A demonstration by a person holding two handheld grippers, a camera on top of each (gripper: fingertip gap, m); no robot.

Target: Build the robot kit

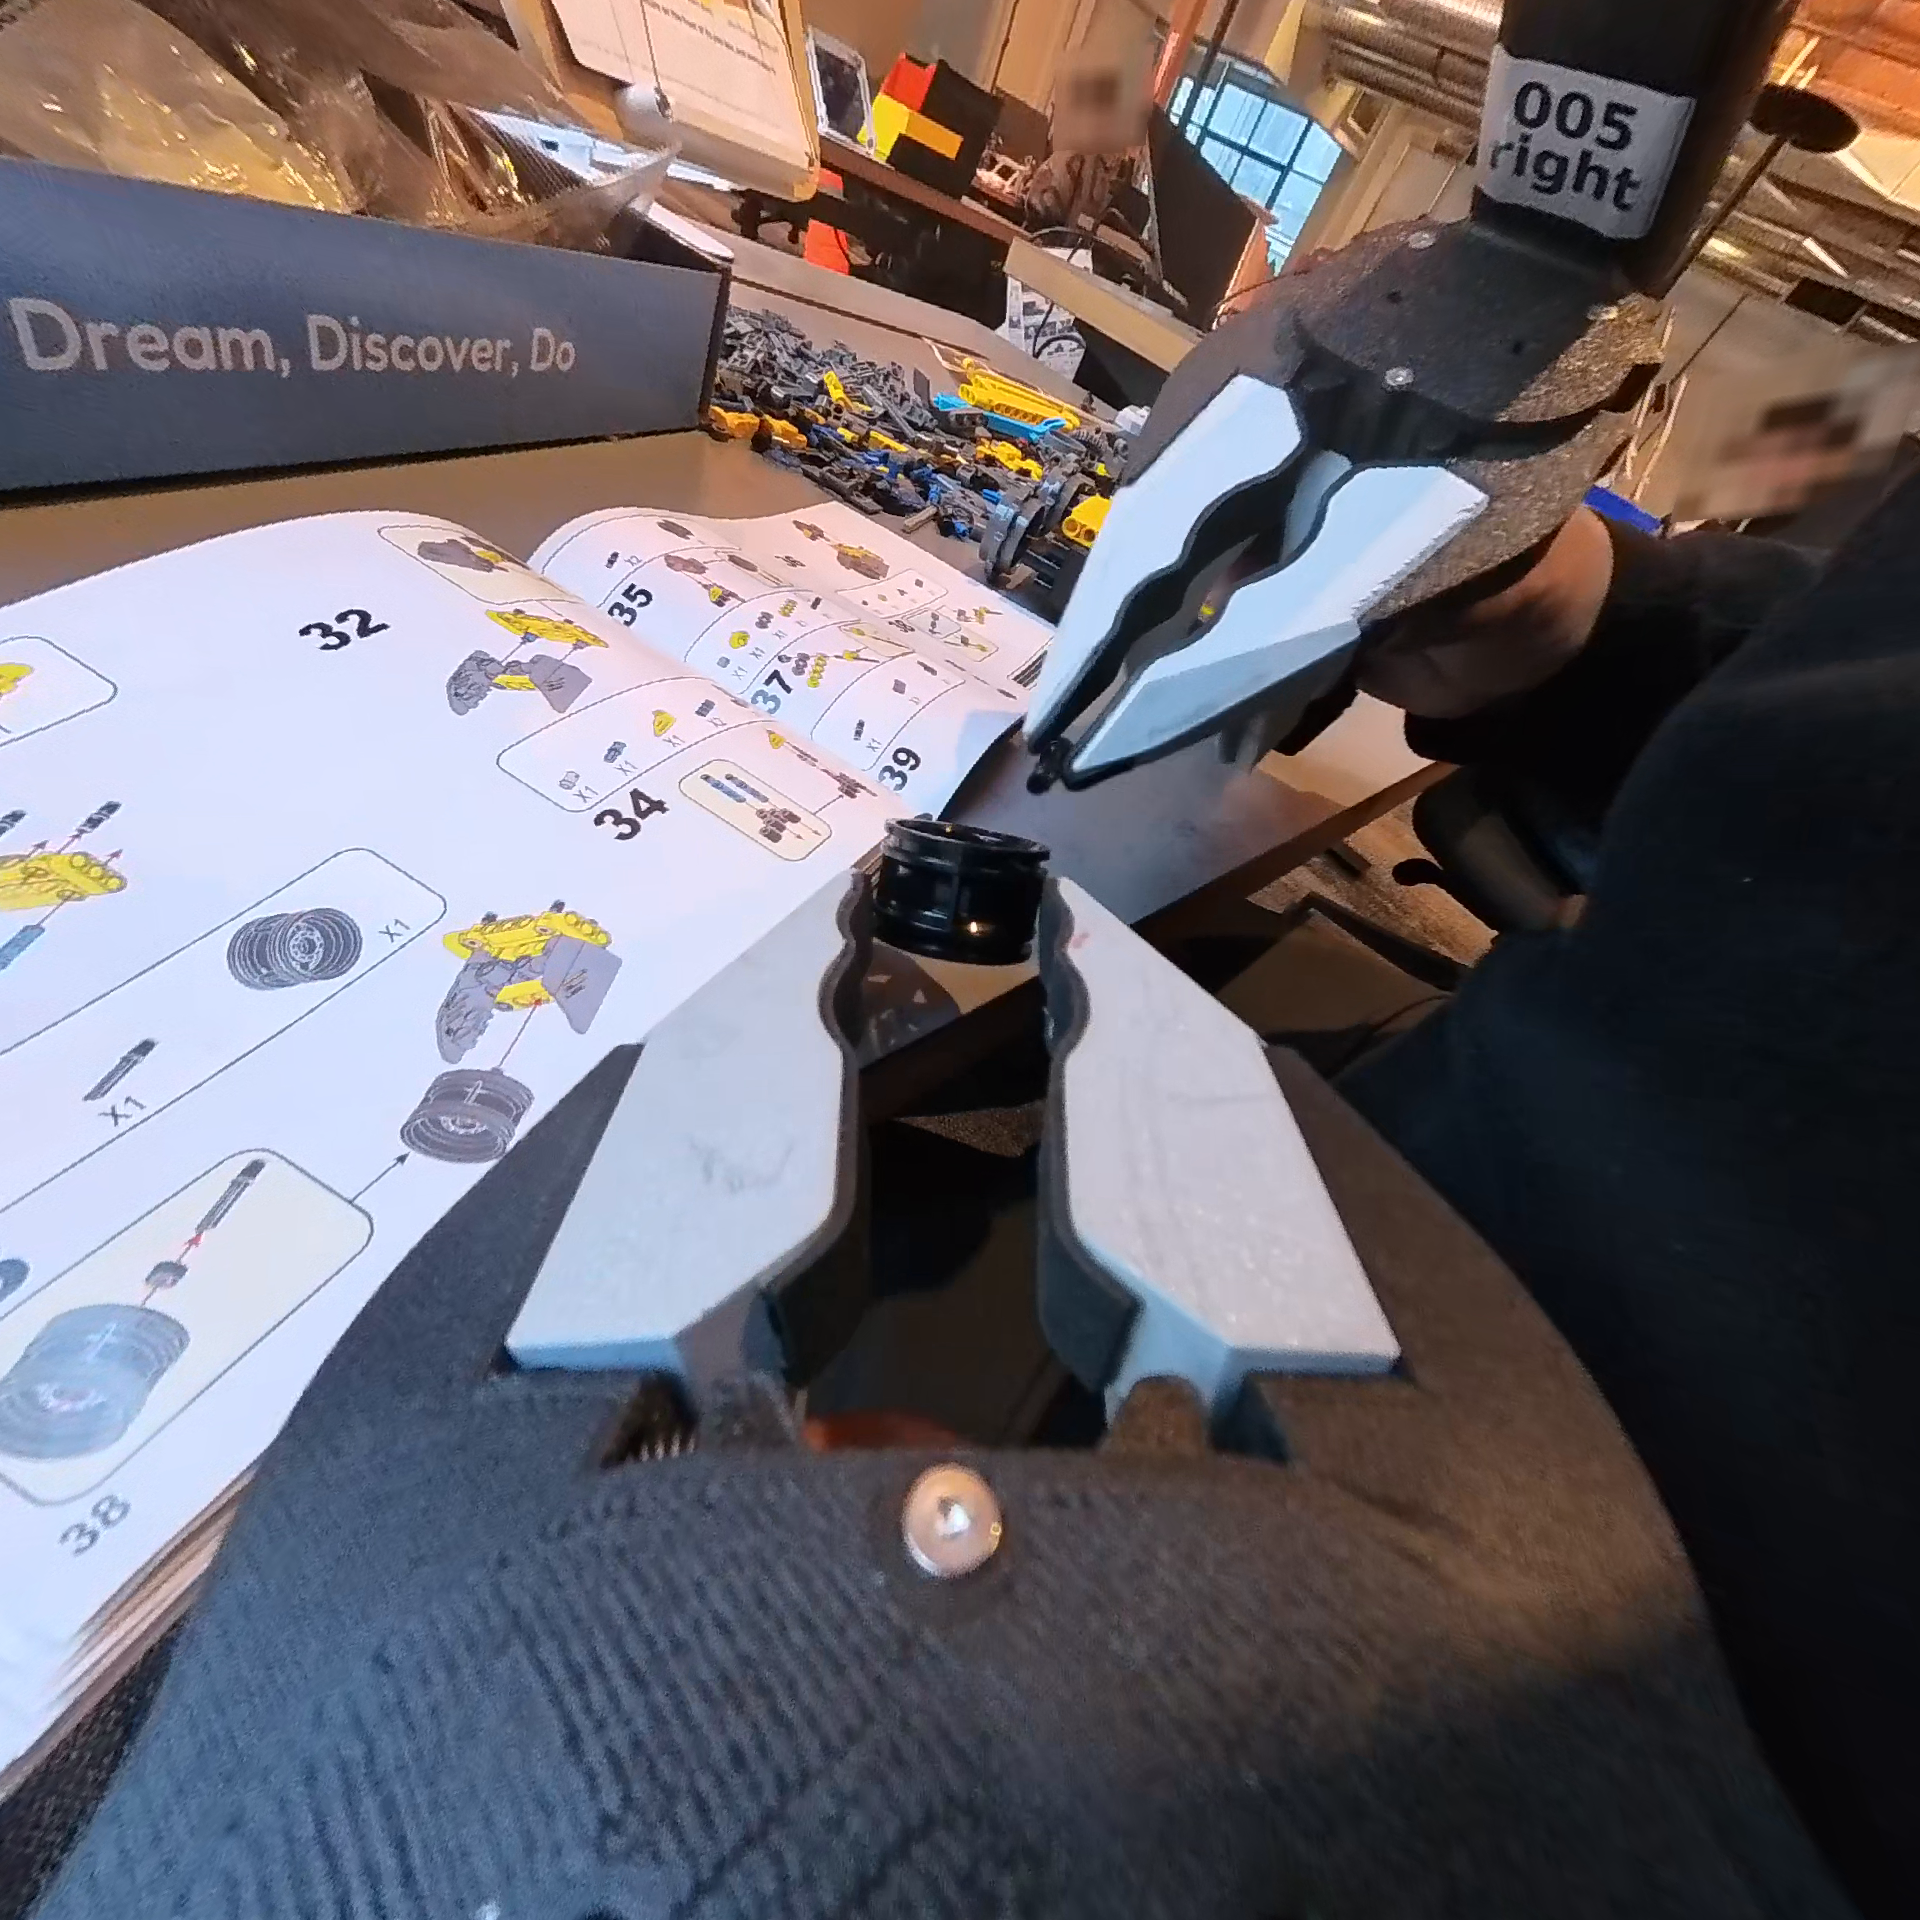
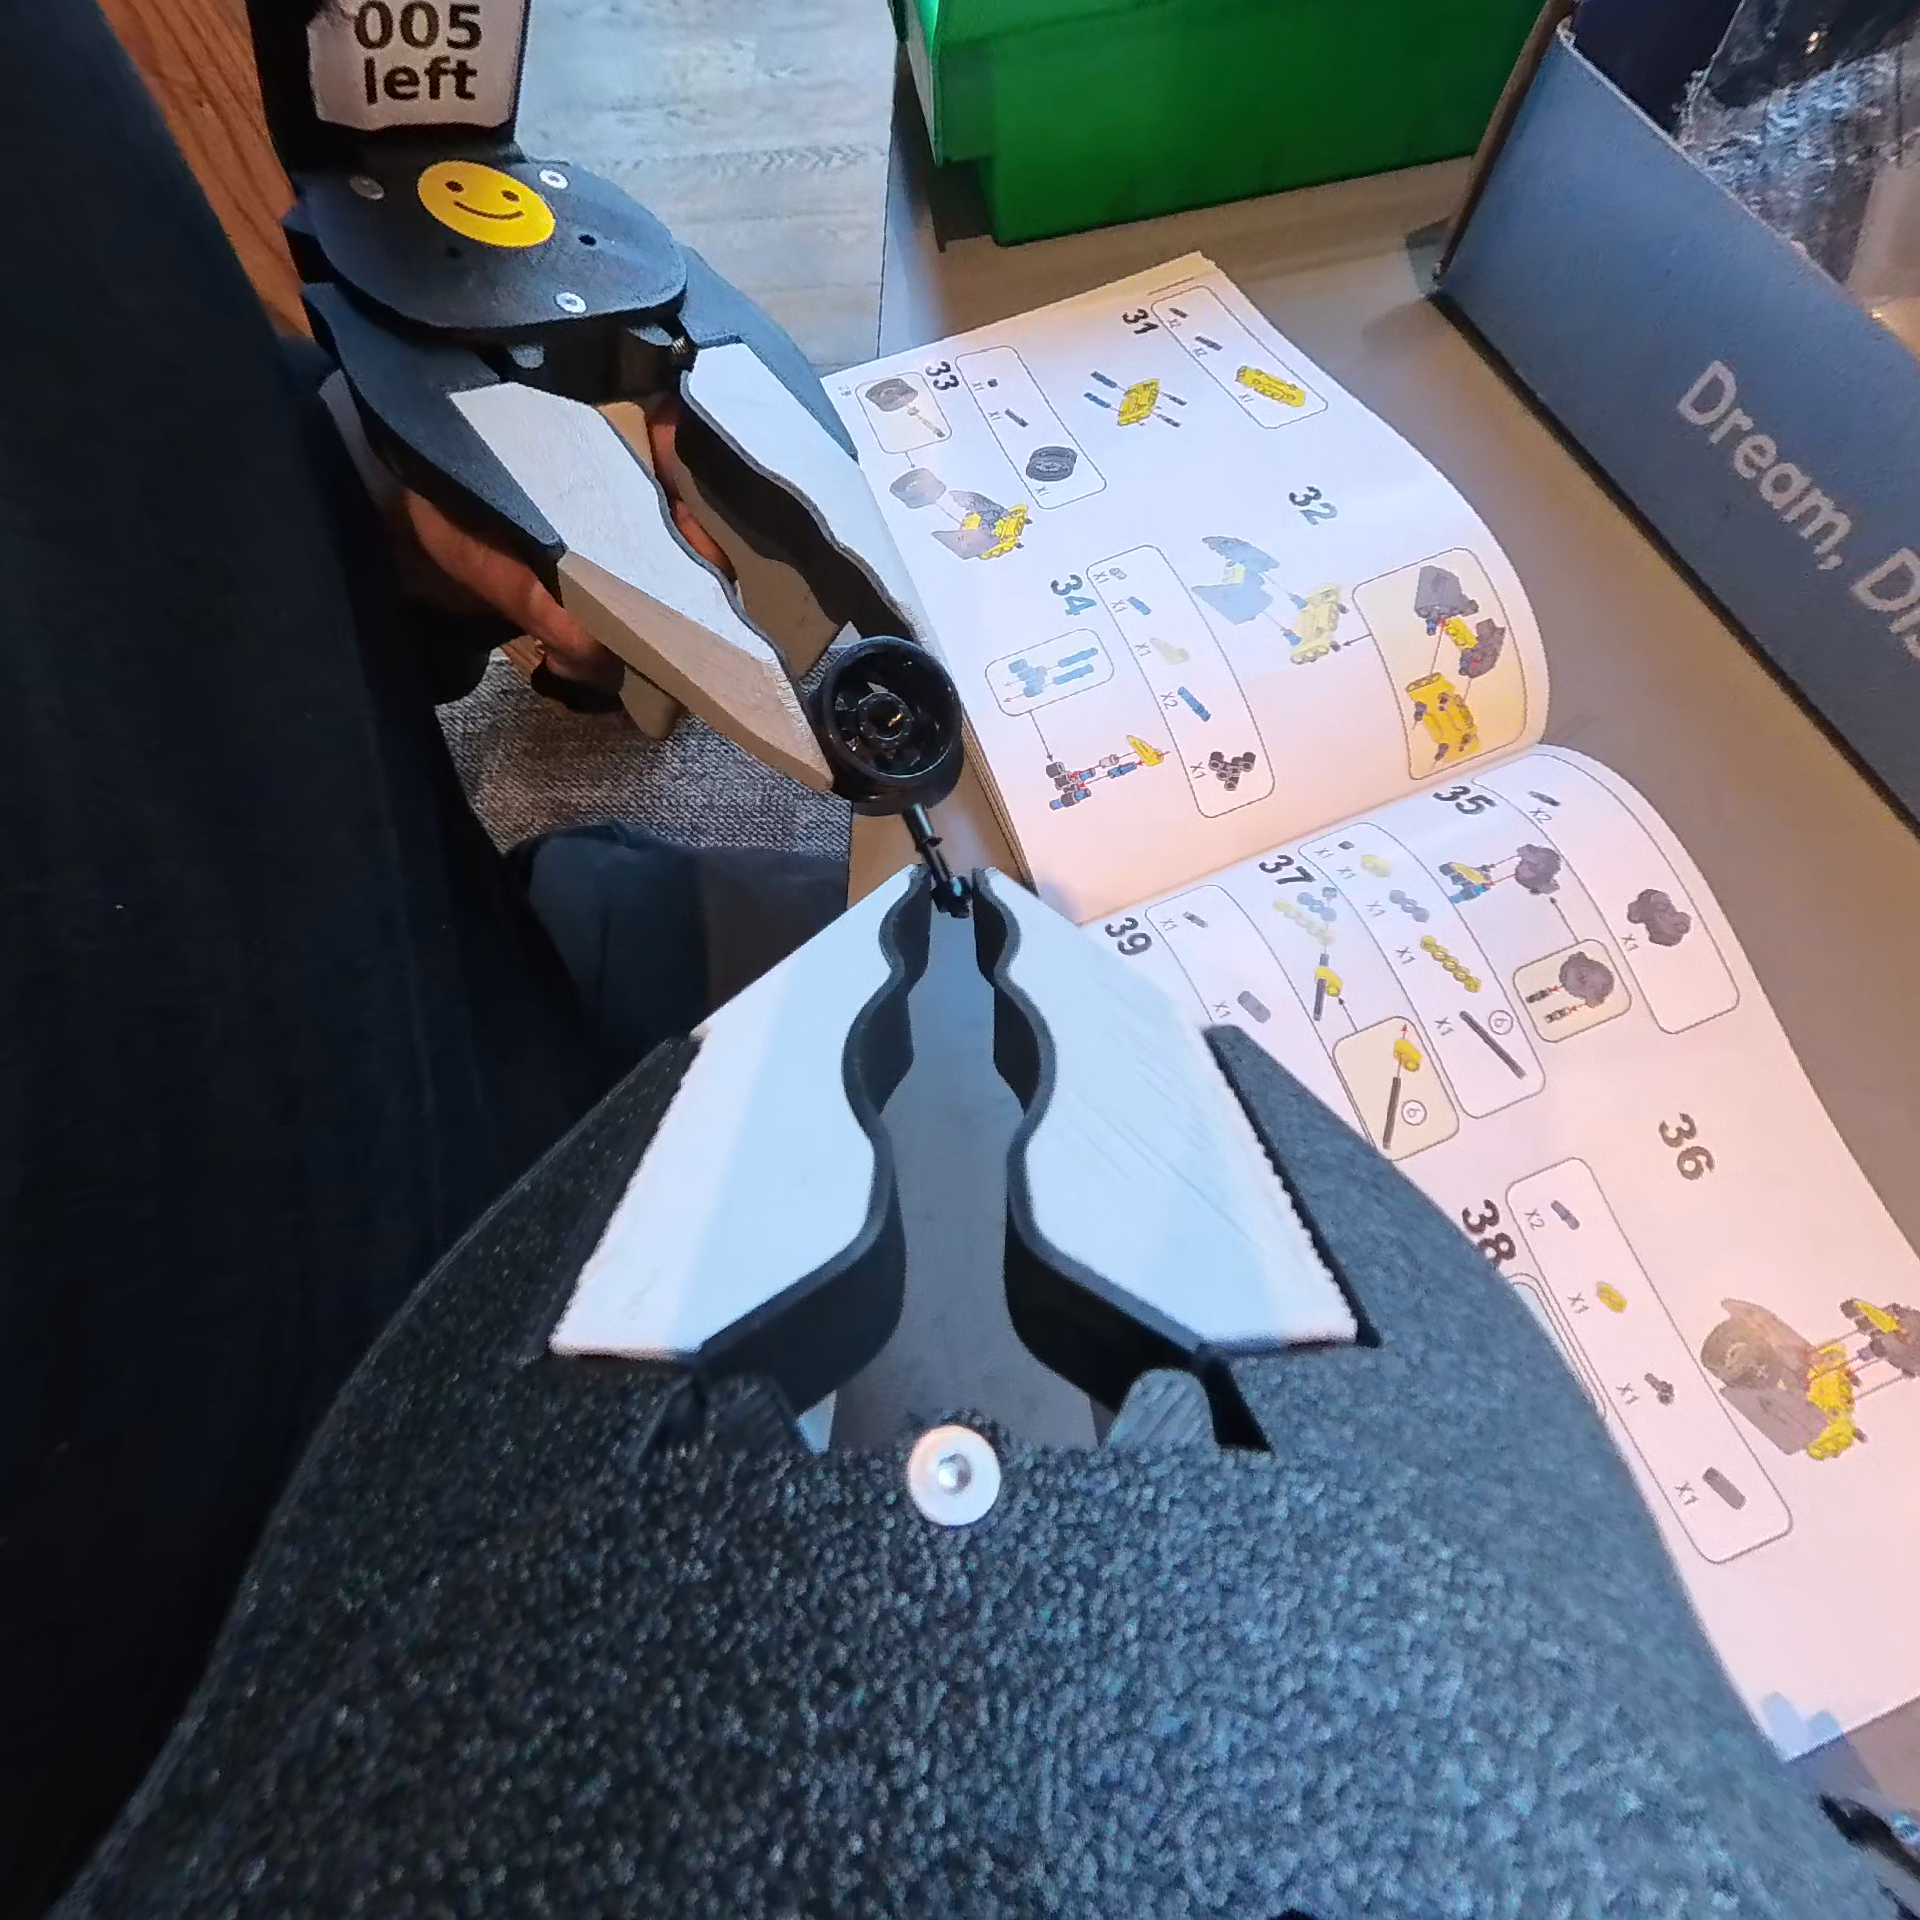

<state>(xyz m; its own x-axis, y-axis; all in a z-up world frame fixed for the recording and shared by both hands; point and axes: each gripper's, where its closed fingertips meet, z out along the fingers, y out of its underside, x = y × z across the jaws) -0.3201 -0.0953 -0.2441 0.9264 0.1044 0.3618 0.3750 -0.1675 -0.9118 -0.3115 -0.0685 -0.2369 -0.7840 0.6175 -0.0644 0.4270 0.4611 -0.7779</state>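
Observation:
My left gripper (image 1: 954, 896) is shut on a black wheel rim (image 1: 961, 883) and holds it in the air past the table's edge, beside the open instruction booklet (image 1: 343, 831). My right gripper (image 2: 948, 885) is shut on a thin black pin (image 2: 928, 842) at its fingertips. The pin points at the rim (image 2: 891, 724), with its end close to the rim's lower edge. In the left wrist view the right gripper (image 1: 1055, 758) hangs just above the rim with a small gap. In the right wrist view the left gripper (image 2: 857, 701) shows at the upper left.
The booklet (image 2: 1299, 675) lies open on the grey table (image 2: 1351, 281). A dark blue box (image 1: 343, 332) stands behind it. A pile of loose yellow, blue and grey bricks (image 1: 914, 426) lies farther back. A green bin (image 2: 1195, 104) stands at the table's end. A person's dark sleeve (image 1: 1714, 935) is on the right. Only a small space, under 4 cm, lies between the two pairs of fingers.

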